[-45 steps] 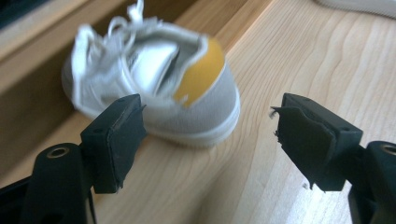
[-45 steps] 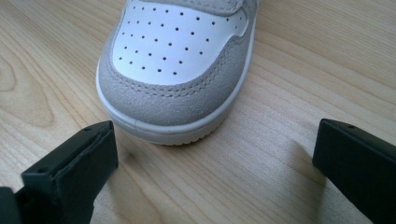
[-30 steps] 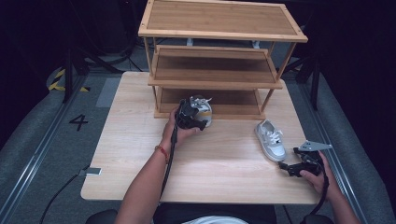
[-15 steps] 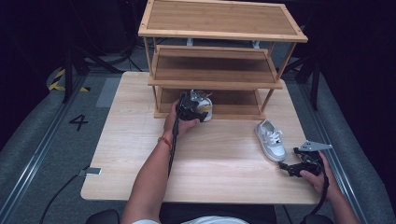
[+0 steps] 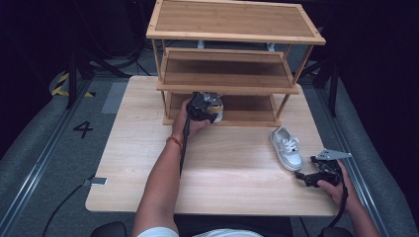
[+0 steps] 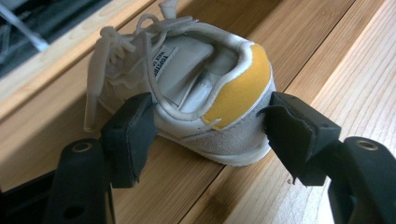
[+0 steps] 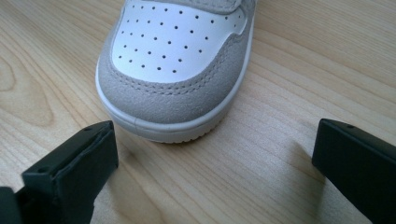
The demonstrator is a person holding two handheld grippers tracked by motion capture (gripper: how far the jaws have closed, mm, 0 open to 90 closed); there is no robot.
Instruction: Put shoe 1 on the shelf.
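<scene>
A dark room surrounds a pale wooden bench (image 5: 148, 163) carrying a three-tier bamboo shoe rack (image 5: 232, 69). In the high view, the left gripper (image 5: 210, 106) reaches into the rack's bottom shelf (image 5: 247, 116) with a small sneaker, while the second sneaker (image 5: 286, 148) lies on the bench near the right gripper (image 5: 316, 177).

In the left gripper view, the yellow-heeled sneaker (image 6: 196, 93) rests on the shelf boards between spread jaws; one pad is at its side, the other just clear of the heel, so the hold looks slack.

In the right gripper view, the jaws stand wide apart just short of the grey suede toe (image 7: 173, 98) of the second sneaker.

Both shoes look light and soft-walled; the stiffer heel counter or the sole edge seems the safest place to pinch.
</scene>
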